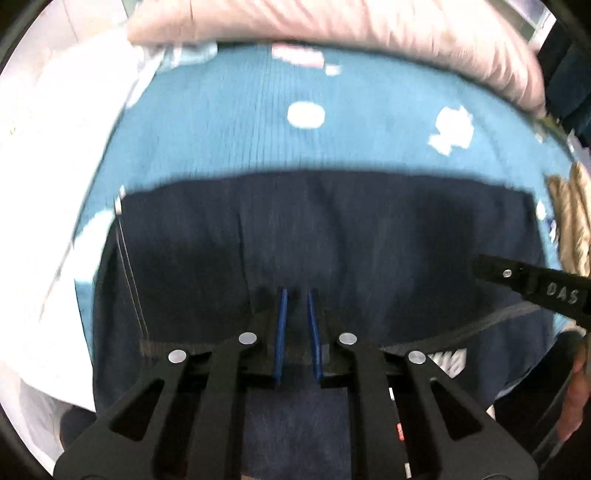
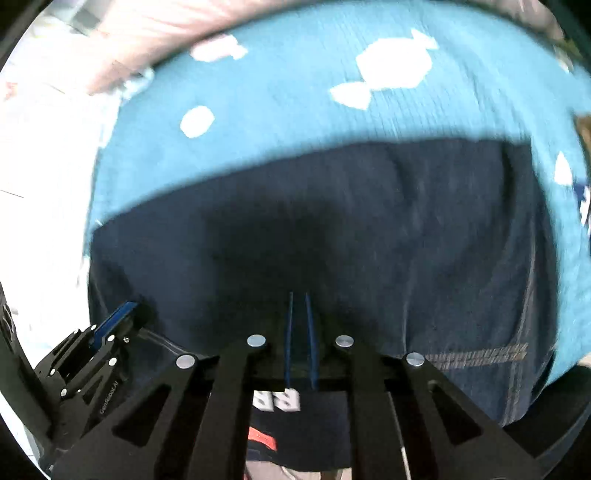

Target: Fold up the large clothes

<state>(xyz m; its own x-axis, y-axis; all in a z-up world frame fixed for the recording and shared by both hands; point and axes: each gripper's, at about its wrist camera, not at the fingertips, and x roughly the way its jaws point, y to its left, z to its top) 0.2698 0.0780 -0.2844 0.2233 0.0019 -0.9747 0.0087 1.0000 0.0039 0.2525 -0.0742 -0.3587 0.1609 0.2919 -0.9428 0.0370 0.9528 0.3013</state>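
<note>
A dark navy garment [image 1: 332, 236] lies on a teal blanket with white shapes [image 1: 258, 122]. It also shows in the right wrist view [image 2: 369, 229], with white lettering [image 2: 280, 400] and a red patch near its close edge. My left gripper [image 1: 297, 295] is nearly shut, its blue pads pinching the garment's close fold. My right gripper [image 2: 298, 295] is shut on the same garment's edge. The right gripper's finger shows at the right of the left wrist view [image 1: 532, 284]. The left gripper shows at the lower left of the right wrist view [image 2: 118, 317].
A pink quilt [image 1: 351, 33] lies along the far side of the teal blanket [image 2: 295, 74]. White sheet [image 1: 55, 166] lies to the left. Beige fabric [image 1: 572, 214] sits at the right edge.
</note>
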